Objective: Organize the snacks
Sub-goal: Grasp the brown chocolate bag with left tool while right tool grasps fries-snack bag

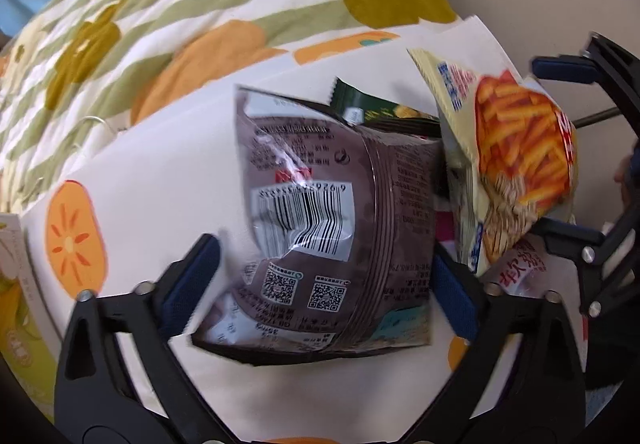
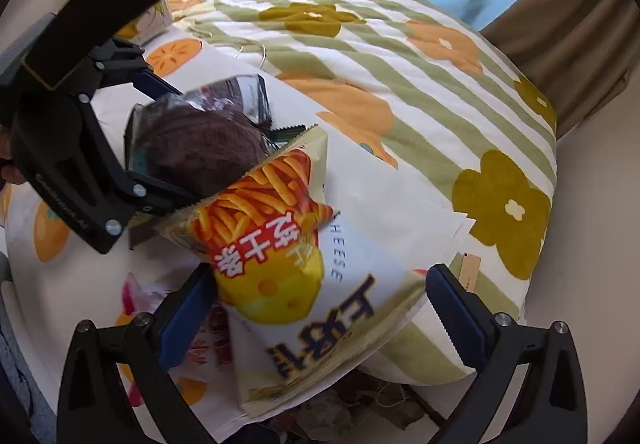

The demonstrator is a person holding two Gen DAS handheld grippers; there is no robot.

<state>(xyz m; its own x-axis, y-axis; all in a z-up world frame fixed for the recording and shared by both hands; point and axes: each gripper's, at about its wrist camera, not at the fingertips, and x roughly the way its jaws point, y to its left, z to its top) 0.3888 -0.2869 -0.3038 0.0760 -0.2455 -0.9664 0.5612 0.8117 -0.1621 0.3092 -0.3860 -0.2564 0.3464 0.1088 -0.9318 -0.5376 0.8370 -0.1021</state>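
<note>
My left claw (image 1: pixel 320 276) straddles the brown snack bag (image 1: pixel 328 228), jaws spread with the left pad clear of it. My right claw (image 2: pixel 320 308) stands spread around the yellow cheese-stick bag (image 2: pixel 304 276). Both bags lie on the white persimmon-print cloth (image 1: pixel 160 172), near its edge beside the flowered quilt (image 1: pixel 160 4).

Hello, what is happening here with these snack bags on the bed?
A person holds a gripper in each hand over a pile of snacks on a bed. The left gripper straddles a brown bag, its jaws not clearly pressing on it. The right gripper is open around a yellow cheese-stick bag. A dark green packet lies behind them.
</note>
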